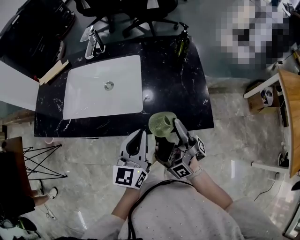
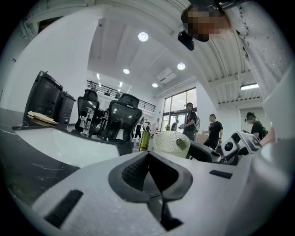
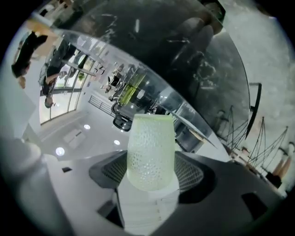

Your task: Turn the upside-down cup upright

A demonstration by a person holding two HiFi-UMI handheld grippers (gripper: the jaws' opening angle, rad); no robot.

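The pale green cup (image 1: pixel 162 123) with tiny dots all over it is held up in the air. It is gripped at its sides by the right tongs (image 1: pixel 168 133), which are spread wide around it. In the right gripper view the cup (image 3: pixel 151 152) is seen squeezed between the two dark pads (image 3: pixel 191 174). The cup is not on the worktop (image 1: pixel 187 101). It hangs over the floor (image 1: pixel 234 140), just at the worktop's front edge. One round end of it is seen from above in the head view.

Just beside it, to the left, the left tongs (image 1: pixel 137 140) are held. They are closed together and nothing is held in them (image 2: pixel 150 177). From there the cup (image 2: pixel 171 143) is seen close by on the right.

The worktop is black with white streaks. A white sink (image 1: pixel 75 101) is set into it, with a drain (image 1: pixel 108 86) in the middle. A tap (image 1: pixel 93 44) is found behind the sink. A dark green bottle (image 1: pixel 182 44) is stood at the back edge, well apart from the cup. A black chair (image 1: pixel 131 11) is parked behind the worktop. Nothing is placed on the bare part of the worktop nearest the cup.
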